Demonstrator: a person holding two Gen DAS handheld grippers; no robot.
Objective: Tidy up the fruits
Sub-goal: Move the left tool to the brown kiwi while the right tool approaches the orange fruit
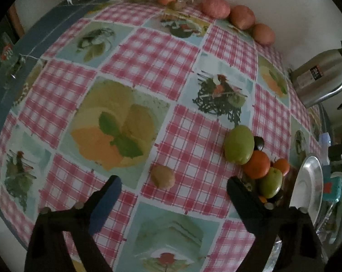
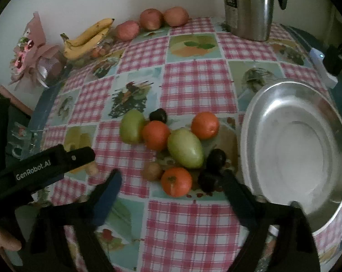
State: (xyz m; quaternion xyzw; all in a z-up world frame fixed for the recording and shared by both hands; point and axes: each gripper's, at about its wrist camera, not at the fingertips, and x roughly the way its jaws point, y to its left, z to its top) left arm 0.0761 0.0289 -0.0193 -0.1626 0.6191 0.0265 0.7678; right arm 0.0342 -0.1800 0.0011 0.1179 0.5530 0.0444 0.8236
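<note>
Green mango (image 2: pixel 185 148) lies tilted; long axis pointing toward bowl (image 2: pixel 250 122).

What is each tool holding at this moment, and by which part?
Nothing is held. The left tool stands open around the small brown fruit without touching it. The right tool is open above the round orange fruit.

Fruit pile (image 2: pixel 171 145) sits mid-table just left of the metal bowl (image 2: pixel 257 122), with bananas (image 2: pixel 87 38), apples (image 2: pixel 150 19) and a jug (image 2: pixel 248 6) along the back wall.
</note>
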